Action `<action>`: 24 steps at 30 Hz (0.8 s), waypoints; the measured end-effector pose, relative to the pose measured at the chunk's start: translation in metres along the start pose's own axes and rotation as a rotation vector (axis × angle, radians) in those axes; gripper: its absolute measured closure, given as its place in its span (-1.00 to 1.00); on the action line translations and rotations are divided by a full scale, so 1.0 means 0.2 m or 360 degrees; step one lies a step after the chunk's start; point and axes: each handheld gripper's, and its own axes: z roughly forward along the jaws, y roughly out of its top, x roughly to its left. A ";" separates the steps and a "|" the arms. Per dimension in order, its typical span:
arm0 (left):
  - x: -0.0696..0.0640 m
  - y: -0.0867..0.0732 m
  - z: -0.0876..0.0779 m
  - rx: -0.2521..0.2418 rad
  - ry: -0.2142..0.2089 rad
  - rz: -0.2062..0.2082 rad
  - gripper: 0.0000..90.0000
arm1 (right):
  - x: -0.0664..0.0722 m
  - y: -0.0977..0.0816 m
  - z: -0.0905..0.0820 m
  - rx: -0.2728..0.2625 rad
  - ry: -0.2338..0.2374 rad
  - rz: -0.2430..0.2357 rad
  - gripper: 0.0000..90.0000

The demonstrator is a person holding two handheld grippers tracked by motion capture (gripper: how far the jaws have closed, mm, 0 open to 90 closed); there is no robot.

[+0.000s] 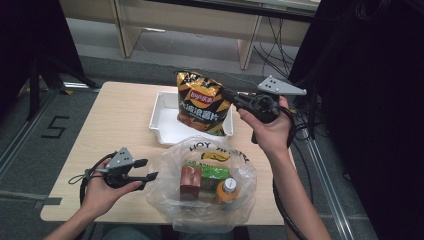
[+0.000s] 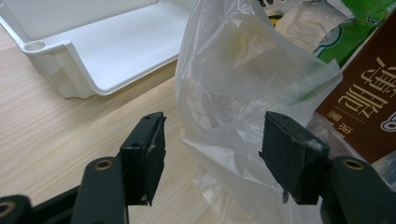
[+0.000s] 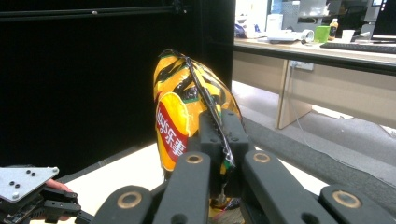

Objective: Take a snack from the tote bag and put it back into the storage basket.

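1. The right gripper (image 1: 234, 100) pinched the side seam of a bag of crisps (image 1: 202, 102), its jaws pressed together on the crimped edge, as the right gripper view showed at close range (image 3: 219, 140).
2. The bag of crisps (image 3: 187, 116) hung upright over the white tray (image 1: 162, 117), its lower end at the tray's right part; whether it touched the tray floor could not be told.
3. The left gripper (image 1: 150, 170) sat just left of the clear plastic bag (image 1: 170, 190), jaws spread and holding nothing.
4. In the left gripper view, the plastic bag (image 2: 233, 93) lay between and beyond the spread jaws, with the white tray (image 2: 93, 56) behind it.
5. Nearer the person than the tray, the plastic bag held a brown carton (image 1: 190, 182), a green packet (image 1: 215, 174) and an orange bottle (image 1: 226, 191).
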 end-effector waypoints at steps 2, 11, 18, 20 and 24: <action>0.00 0.00 0.00 0.0003 0.0007 0.0001 -0.13 | -0.01 0.00 0.00 0.0011 0.0003 0.0003 1.00; 0.01 0.00 0.00 -0.0008 0.0003 -0.0003 -0.13 | -0.03 0.00 0.03 0.0005 -0.0021 0.0005 1.00; 0.00 0.00 0.00 -0.0005 0.0006 -0.0006 -0.13 | -0.05 -0.01 0.05 0.0001 -0.0019 0.0013 1.00; 0.00 0.00 0.00 -0.0005 0.0005 -0.0003 -0.13 | -0.05 -0.01 0.05 0.0019 -0.0012 0.0022 1.00; 0.00 0.00 0.00 -0.0001 0.0007 -0.0013 -0.13 | -0.07 -0.01 0.07 0.0019 -0.0030 0.0031 1.00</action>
